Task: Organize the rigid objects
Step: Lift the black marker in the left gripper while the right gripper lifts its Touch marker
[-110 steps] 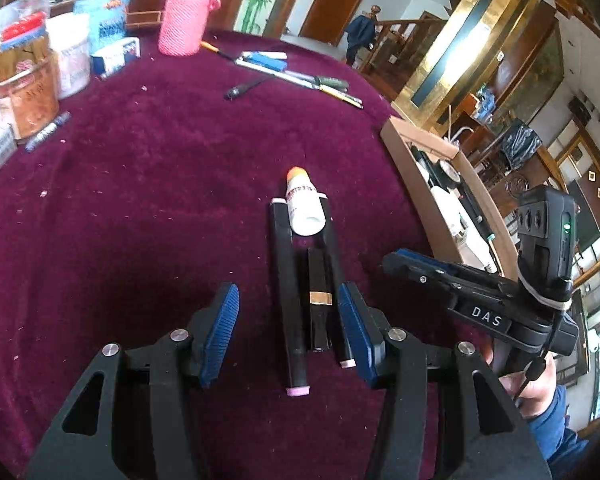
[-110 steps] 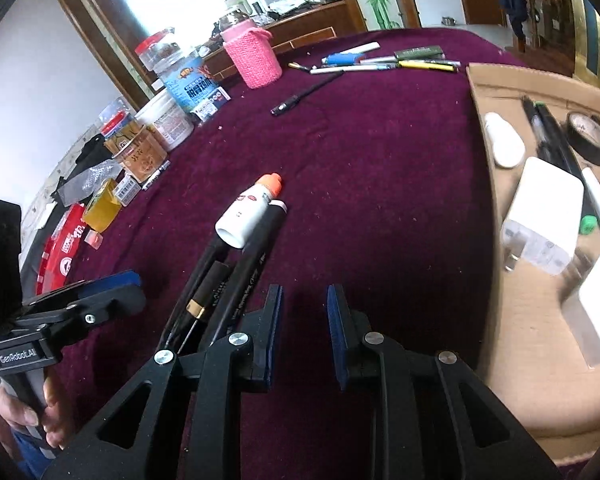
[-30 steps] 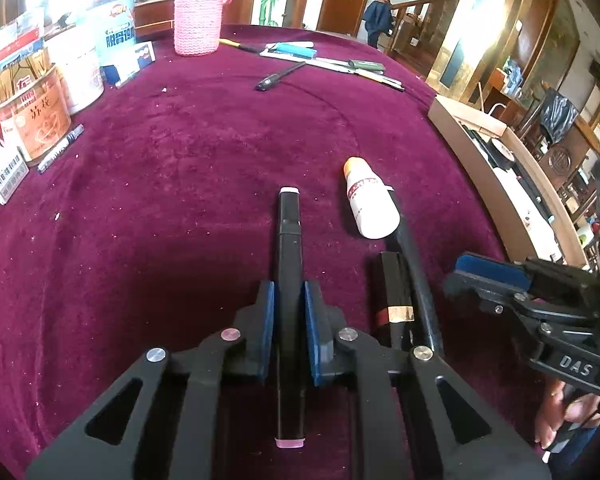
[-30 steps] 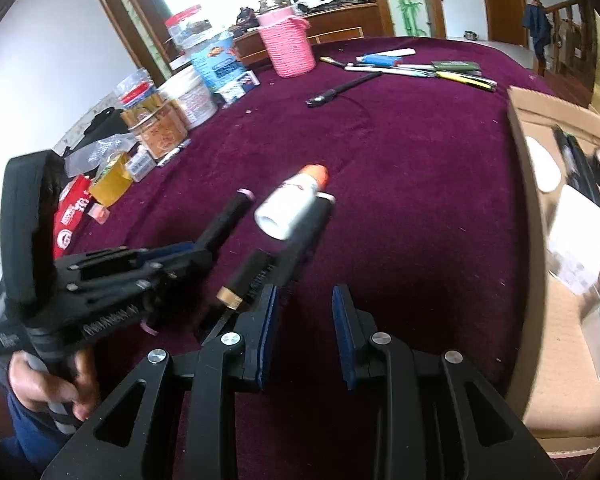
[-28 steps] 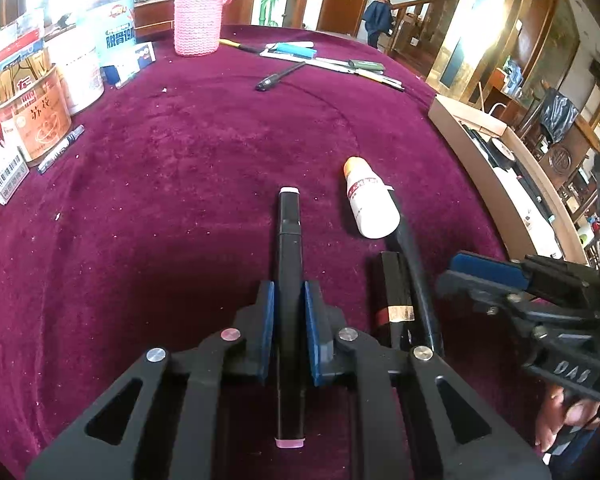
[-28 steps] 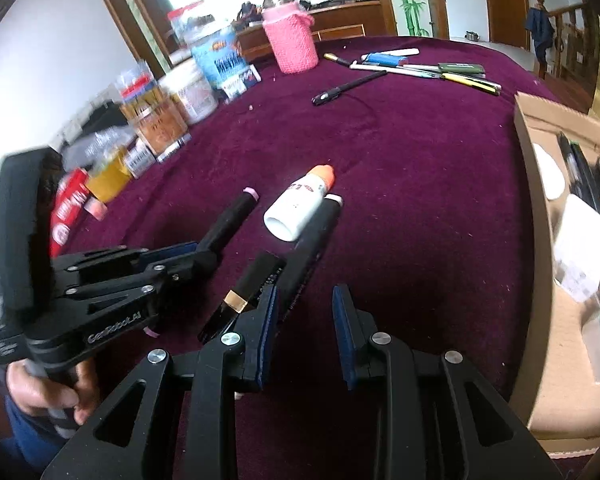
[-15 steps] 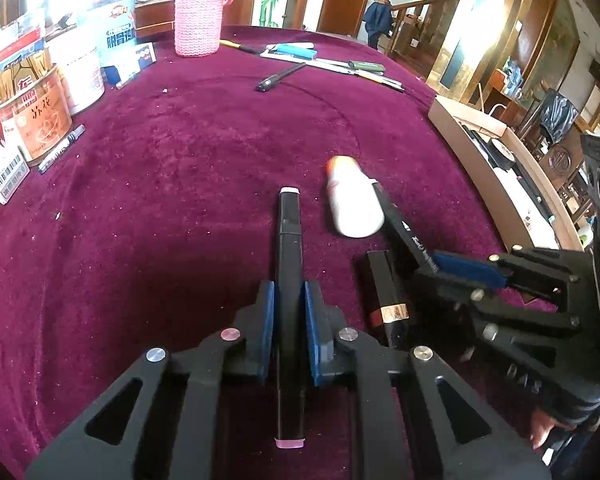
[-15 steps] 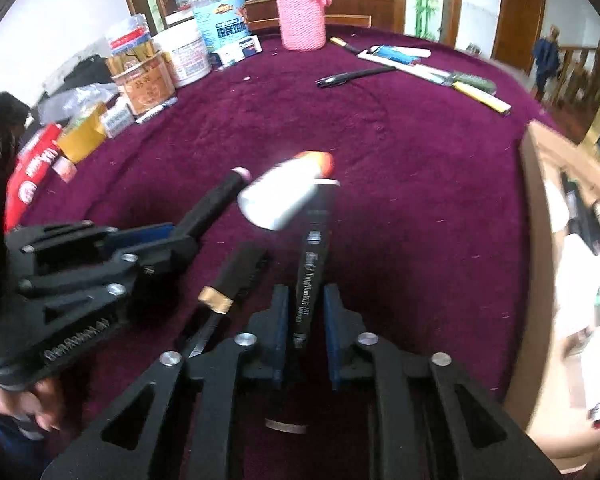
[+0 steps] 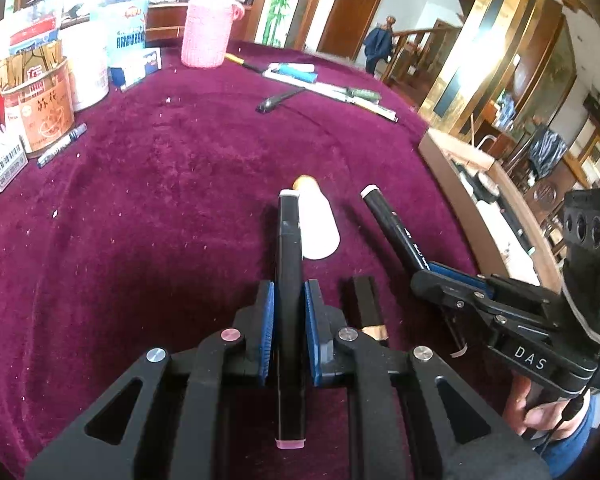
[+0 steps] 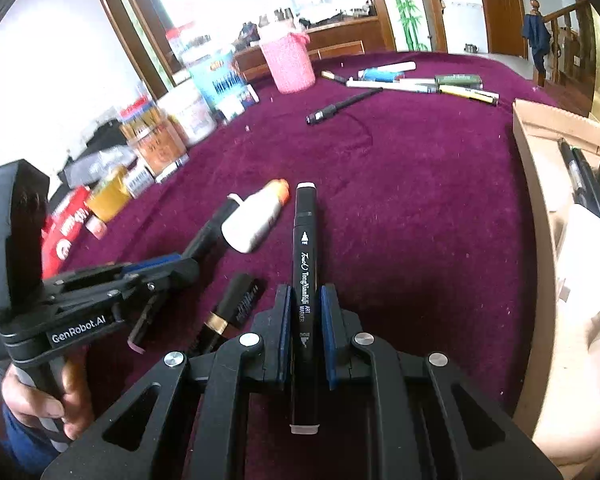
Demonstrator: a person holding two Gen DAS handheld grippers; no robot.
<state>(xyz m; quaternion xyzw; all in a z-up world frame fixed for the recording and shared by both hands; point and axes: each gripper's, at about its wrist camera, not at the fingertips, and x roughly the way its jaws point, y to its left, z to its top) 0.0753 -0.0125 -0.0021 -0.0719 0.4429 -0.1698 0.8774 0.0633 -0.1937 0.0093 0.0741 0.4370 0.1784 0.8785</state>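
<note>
Two black markers are in hand at once. The left gripper [image 9: 288, 326] is clamped on a pink-capped marker [image 9: 288, 280], and the right gripper [image 10: 305, 330] is clamped on a white-capped art marker [image 10: 305, 264] — both pens run lengthwise between the blue pads.

Just beyond them, two items lie loose on the maroon tablecloth [image 10: 420, 208]: a black lipstick with a gold band [image 10: 232, 306] between the two grippers, and a small white bottle with an orange cap [image 10: 256, 218] a little further out.

To the right, the cardboard box [image 10: 540, 216] already holds several pens and some white blocks, so sorting looks partly done. It seems the likely place for both held markers.

Further back, a dark pen [image 10: 342, 108] lies alone, with a row of pens and markers [image 10: 420, 80] behind it near a pink knitted holder [image 10: 288, 66] — these probably remain to be gathered too.
</note>
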